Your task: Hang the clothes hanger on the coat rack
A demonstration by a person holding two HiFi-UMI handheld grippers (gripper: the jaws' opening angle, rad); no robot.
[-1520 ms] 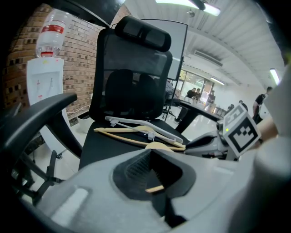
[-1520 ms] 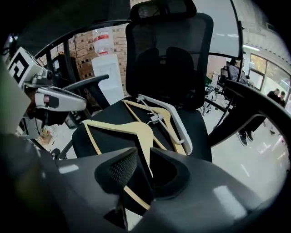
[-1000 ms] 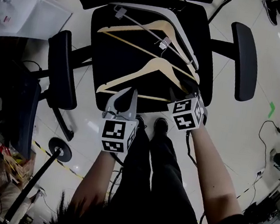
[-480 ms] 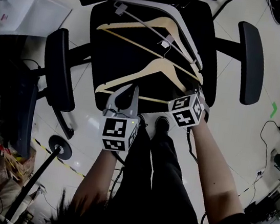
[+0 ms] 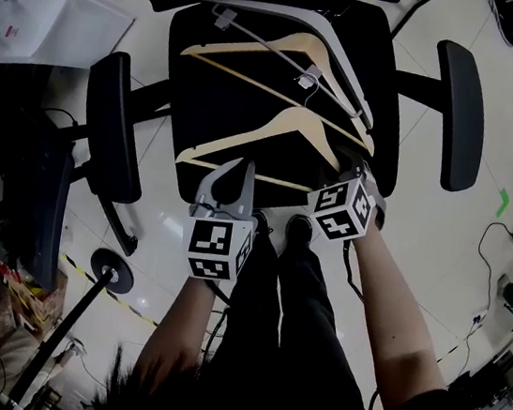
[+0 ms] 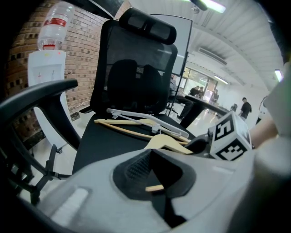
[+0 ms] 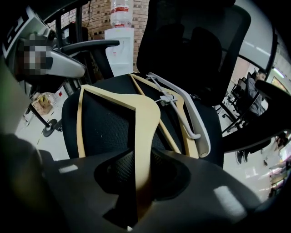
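Note:
Two wooden hangers and a white plastic one (image 7: 200,123) lie on the black seat (image 5: 244,93) of an office chair. The near wooden hanger (image 5: 287,123) (image 6: 166,142) points its right arm (image 7: 145,118) at me. My right gripper (image 5: 342,169) (image 7: 145,157) has just been closing and now holds that arm's end between its pads. My left gripper (image 5: 241,166) (image 6: 152,157) hovers over the seat's front edge, by the near hanger's bottom bar. Its tips look closed, with nothing gripped. The far wooden hanger (image 5: 259,50) lies under the plastic one.
Black armrests stand on either side of the seat, left (image 5: 116,123) and right (image 5: 459,114). The person's legs and shoes (image 5: 296,229) are just in front of the chair. A black pole on a round base (image 5: 109,273) stands at lower left. A water dispenser (image 7: 122,41) is behind the chair.
The right gripper's marker cube has rolled a little beside the near hanger's right end. The left gripper and the hangers have stayed in place.

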